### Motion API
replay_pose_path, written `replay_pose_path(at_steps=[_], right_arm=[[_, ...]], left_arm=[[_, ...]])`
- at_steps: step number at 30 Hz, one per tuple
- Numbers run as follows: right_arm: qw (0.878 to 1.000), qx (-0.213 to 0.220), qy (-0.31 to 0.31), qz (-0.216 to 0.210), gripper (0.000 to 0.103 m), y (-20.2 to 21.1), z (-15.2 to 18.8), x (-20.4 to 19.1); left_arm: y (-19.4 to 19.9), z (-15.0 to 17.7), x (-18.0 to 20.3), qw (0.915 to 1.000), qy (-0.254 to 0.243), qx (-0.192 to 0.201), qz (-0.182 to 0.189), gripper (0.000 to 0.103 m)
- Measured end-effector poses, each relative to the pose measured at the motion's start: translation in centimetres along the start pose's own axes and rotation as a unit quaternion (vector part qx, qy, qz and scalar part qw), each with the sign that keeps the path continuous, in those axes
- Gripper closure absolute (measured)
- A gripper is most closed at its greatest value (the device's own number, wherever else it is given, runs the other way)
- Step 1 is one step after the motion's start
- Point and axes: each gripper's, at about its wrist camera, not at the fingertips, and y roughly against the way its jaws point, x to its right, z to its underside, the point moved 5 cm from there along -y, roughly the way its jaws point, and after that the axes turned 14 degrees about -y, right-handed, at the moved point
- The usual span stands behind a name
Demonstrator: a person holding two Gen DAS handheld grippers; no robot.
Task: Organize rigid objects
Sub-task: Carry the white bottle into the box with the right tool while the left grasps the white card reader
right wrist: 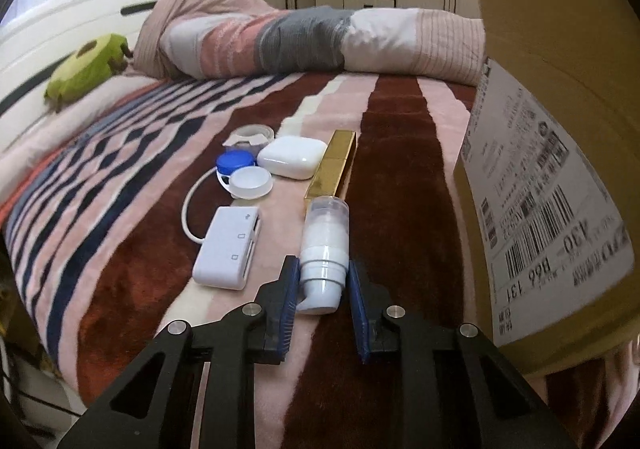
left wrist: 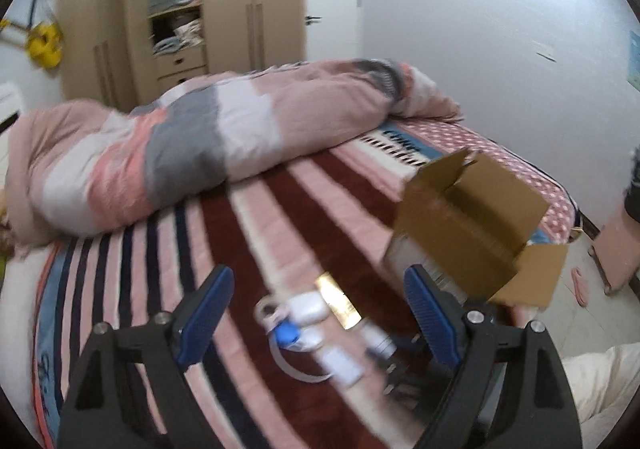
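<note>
Small rigid objects lie on the striped blanket. In the right wrist view: a white pump bottle (right wrist: 325,245), a gold box (right wrist: 331,168), a white earbud case (right wrist: 291,157), a blue-and-white lens case (right wrist: 242,172), a white card-reader hub (right wrist: 228,247) with cable, and a tape roll (right wrist: 249,136). My right gripper (right wrist: 323,279) has its blue pads on both sides of the bottle's pump end, closing around it. An open cardboard box (right wrist: 560,129) stands just to the right. My left gripper (left wrist: 316,313) is open and empty above the blurred objects; the box (left wrist: 472,225) is to its right.
A rolled pink-and-grey quilt (right wrist: 312,37) lies across the far bed. A green plush toy (right wrist: 86,67) sits at the left by the white headboard. A wardrobe (left wrist: 180,9) and door stand behind. The bed's edge and tiled floor (left wrist: 580,313) are at the right.
</note>
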Motion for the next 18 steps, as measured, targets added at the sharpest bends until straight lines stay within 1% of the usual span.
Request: replay_pose_path(at_steps=[1,2,3,5,6,9,11,13,15,16,18], right_arm=[[1.0,-0.002,-0.002,0.001,0.081,-0.1,-0.2,0.0],[1.0,-0.003,-0.008,-0.001,0.075,-0.3,-0.5,0.2],[1.0,-0.003,-0.01,-0.002,0.074,-0.4,-0.7,0.2],[1.0,-0.001,-0.005,0.01,0.074,-0.7,-1.0,0.0],[1.0,-0.002,0.001,0.015,0.082,-0.9,-1.0,-0.2],[1.0,0.0,0.011,0.018,0.083,-0.6,-1.2,-0.5],[1.0,0.004,0.017,-0.002,0.083,0.7,-1.6,-1.2],[0.999,0.009,0.026,-0.036,0.083,2.7,-2.0,-2.3],[0.996,0.016,0.04,-0.08,0.083,5.8,-3.1,-3.6],[0.993,0.028,0.047,-0.103,0.083,8.1,-4.2,-4.1],[0.989,0.058,0.065,-0.121,0.083,11.8,-6.4,-4.2]], left_arm=[[-0.1,1.6,-0.8,0.9999,0.011,-0.004,-0.005,0.018],[-0.4,2.6,-1.3,0.9998,0.018,-0.008,-0.006,0.018],[-0.7,3.7,-1.7,0.9996,0.024,-0.011,-0.006,0.018],[-1.5,5.9,-2.2,0.999,0.038,-0.021,-0.008,0.018],[-1.9,6.7,-2.4,0.9987,0.043,-0.025,-0.008,0.018],[-3.1,8.9,-2.6,0.9977,0.057,-0.036,-0.001,0.018],[-3.8,10.0,-2.4,0.9972,0.063,-0.038,0.009,0.018],[-4.6,10.7,-1.9,0.9968,0.066,-0.042,0.019,0.018],[-5.6,11.3,-1.3,0.9965,0.064,-0.049,0.023,0.018],[-6.0,11.6,-0.9,0.9964,0.062,-0.05,0.026,0.018],[-6.8,11.7,-0.4,0.9961,0.061,-0.052,0.036,0.018]])
